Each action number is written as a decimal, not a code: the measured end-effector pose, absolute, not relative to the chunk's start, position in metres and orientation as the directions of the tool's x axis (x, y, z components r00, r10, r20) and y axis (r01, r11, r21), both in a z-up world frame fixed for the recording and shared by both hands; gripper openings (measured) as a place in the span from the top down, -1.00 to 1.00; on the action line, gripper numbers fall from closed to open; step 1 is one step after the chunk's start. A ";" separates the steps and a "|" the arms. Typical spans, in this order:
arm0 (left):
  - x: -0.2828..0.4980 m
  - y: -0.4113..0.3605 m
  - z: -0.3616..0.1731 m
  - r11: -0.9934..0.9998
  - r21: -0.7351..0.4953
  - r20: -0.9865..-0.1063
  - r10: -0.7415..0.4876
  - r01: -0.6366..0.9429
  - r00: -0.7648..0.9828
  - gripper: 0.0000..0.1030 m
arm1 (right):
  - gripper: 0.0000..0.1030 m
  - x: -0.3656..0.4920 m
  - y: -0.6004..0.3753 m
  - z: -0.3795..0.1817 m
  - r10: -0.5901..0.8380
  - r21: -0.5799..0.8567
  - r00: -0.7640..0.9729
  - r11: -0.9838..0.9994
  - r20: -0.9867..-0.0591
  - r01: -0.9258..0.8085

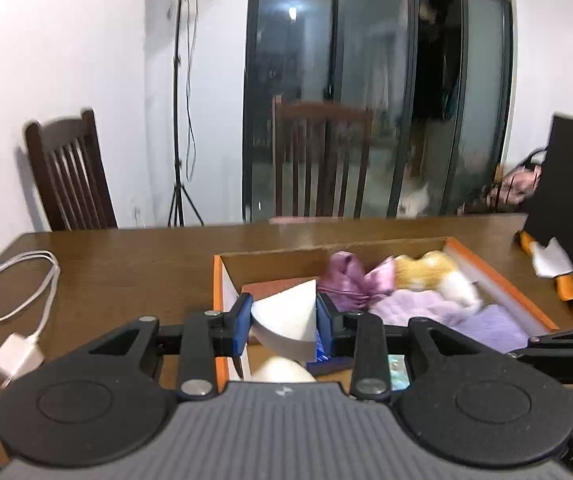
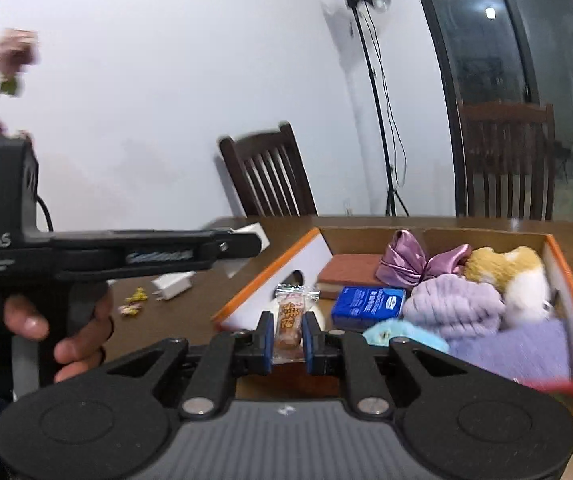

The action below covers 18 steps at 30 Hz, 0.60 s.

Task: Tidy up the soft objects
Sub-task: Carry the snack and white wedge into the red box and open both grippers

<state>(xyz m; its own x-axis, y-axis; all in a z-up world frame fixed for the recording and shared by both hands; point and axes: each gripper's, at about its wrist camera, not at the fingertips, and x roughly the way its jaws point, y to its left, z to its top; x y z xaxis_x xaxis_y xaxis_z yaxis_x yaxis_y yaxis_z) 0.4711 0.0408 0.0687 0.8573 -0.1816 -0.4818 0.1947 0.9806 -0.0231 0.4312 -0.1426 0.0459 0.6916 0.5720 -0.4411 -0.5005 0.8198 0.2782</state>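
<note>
Both grippers hold something over the near end of the orange-edged box.

The left gripper (image 1: 284, 320) clamps a white wedge-shaped sponge (image 1: 284, 322) above the box (image 1: 502, 280) on the wooden table (image 1: 126, 264). The right gripper (image 2: 288, 338) pinches a small wrapped snack packet (image 2: 289, 320). Deeper inside the box lie a purple satin bow (image 2: 410, 262), a yellow-and-white plush toy (image 2: 514, 276), lilac towels (image 2: 458, 308) and a blue tissue pack (image 2: 368, 306). A white charger and cable (image 1: 16, 312) sit far left.

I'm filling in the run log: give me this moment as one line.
left gripper: shut on white sponge wedge | right gripper: shut on snack packet | both above orange box of soft items | phase: carrying
</note>
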 end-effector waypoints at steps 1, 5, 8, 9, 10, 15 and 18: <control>0.484 0.040 0.064 0.980 -0.021 -0.497 -0.183 0.199 0.848 0.33 | 0.72 0.444 -0.139 0.041 0.560 0.272 0.689 0.828 -0.460 -0.491; 0.523 0.038 0.041 0.980 -0.001 -0.551 -0.165 0.197 0.818 0.29 | 0.72 0.478 -0.121 0.014 0.531 0.255 0.668 0.844 -0.522 -0.472; 0.536 0.043 0.028 0.983 -0.010 -0.568 -0.155 0.181 0.808 -0.20 | 0.66 0.488 -0.110 -0.005 0.520 0.225 0.646 0.845 -0.559 -0.486; 0.536 0.045 0.026 0.979 -0.032 -0.560 -0.183 0.200 0.808 -0.25 | 0.66 0.490 -0.108 -0.009 0.515 0.212 0.646 0.846 -0.563 -0.490; 0.536 0.048 0.026 0.976 -0.051 -0.553 -0.203 0.210 0.808 -0.35 | 0.53 0.490 -0.108 -0.011 0.513 0.207 0.653 0.847 -0.557 -0.489; 0.530 0.050 0.033 0.976 -0.058 -0.536 -0.208 0.210 0.818 -0.36 | 0.11 0.495 -0.118 -0.005 0.523 0.246 0.661 0.848 -0.539 -0.470; 0.528 0.052 0.037 0.978 -0.062 -0.527 -0.200 0.197 0.826 -0.36 | 0.11 0.494 -0.120 -0.001 0.515 0.234 0.669 0.852 -0.536 -0.468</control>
<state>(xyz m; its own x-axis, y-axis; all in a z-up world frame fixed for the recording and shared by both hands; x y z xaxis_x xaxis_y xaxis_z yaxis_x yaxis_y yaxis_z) 0.5281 0.0522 0.0374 0.8258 -0.1998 -0.5273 0.1973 0.9784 -0.0617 0.4937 -0.1195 -0.0013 0.6692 0.5148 -0.5359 -0.4684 0.8521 0.2336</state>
